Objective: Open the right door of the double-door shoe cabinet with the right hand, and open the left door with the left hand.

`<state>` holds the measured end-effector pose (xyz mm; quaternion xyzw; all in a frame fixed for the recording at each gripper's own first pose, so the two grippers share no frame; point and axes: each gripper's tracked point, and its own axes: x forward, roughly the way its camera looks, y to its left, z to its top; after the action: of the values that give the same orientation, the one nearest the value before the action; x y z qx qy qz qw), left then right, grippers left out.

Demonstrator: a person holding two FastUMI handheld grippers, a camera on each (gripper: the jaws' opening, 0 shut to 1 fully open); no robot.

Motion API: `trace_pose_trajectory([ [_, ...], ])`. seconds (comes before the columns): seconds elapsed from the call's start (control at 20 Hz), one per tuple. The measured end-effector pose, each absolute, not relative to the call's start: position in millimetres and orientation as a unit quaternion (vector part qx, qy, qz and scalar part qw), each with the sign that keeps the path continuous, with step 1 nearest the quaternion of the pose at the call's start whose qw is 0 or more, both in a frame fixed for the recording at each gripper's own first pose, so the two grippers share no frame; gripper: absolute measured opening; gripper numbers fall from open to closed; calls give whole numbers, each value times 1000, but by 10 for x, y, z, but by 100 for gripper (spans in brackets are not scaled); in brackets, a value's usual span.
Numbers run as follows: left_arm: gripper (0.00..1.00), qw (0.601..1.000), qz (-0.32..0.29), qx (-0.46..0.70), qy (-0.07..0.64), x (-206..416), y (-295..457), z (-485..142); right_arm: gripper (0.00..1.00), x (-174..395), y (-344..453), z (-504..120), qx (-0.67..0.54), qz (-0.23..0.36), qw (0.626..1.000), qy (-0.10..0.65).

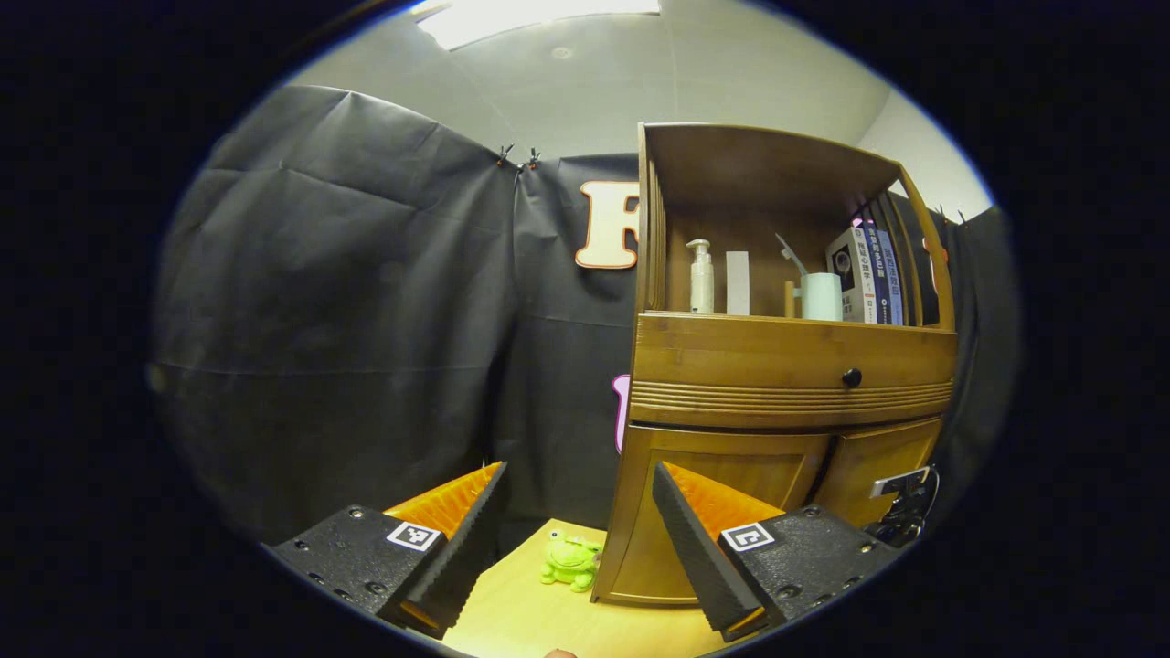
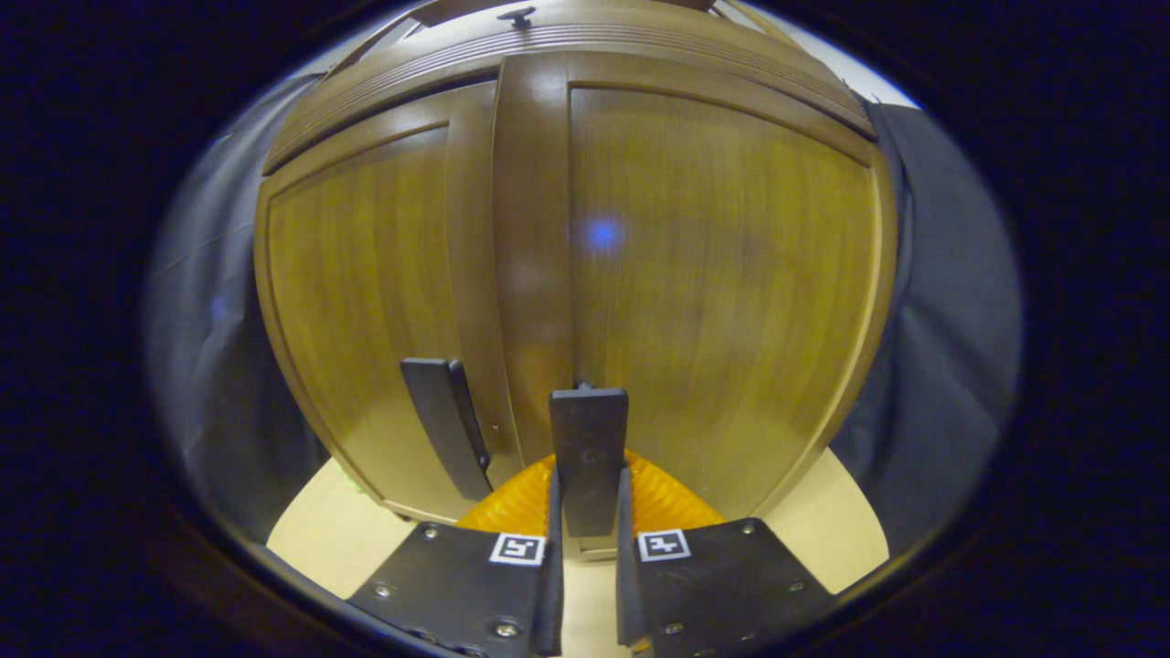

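your right gripper is clamped on the dark flat handle of the right door, low centre of the right gripper view, both fingers pressed against its sides. the right wooden door panel takes up the centre-right of that view, the left wooden door panel the centre-left, both look closed with the seam between them running down the middle. the left door's dark flat handle sits lower left of centre, just beside the one you hold, untouched.

your left gripper is released, fingers spread wide at the bottom of the left gripper view, nothing between them. the brown wooden double-door shoe cabinet stands in the right half of that view on the pale wooden tabletop, well apart from this gripper. a small green frog toy sits on the tabletop just beside the cabinet's lower left corner. the open shelf on top holds a white pump bottle, a pale mug and upright books. a black round drawer knob shows below the shelf.
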<state>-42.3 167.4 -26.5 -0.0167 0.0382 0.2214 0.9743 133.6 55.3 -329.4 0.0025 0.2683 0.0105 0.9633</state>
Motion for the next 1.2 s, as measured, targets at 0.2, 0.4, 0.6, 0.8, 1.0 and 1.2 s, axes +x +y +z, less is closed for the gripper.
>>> trace_pose_trajectory([
  [0.2,92,980,196,-21,40,-354,1477,-295,23,1345,556,-3293,7,11,963,268],
  [0.4,92,985,164,-20,41,-295,1242,-301,23,1350,553,-3299,8,5,963,268],
  [0.6,92,990,136,-22,40,-255,1044,-302,23,1343,549,-3295,9,-1,964,266],
  [0.8,92,993,110,-27,44,-239,863,-337,27,1330,541,-3279,13,-9,964,267],
  [1.0,92,994,89,-28,51,-223,717,-399,22,1319,530,-3254,13,-22,963,269],
  [1.2,96,996,67,-31,56,-187,579,-436,22,1290,518,-3260,21,-37,961,272],
])
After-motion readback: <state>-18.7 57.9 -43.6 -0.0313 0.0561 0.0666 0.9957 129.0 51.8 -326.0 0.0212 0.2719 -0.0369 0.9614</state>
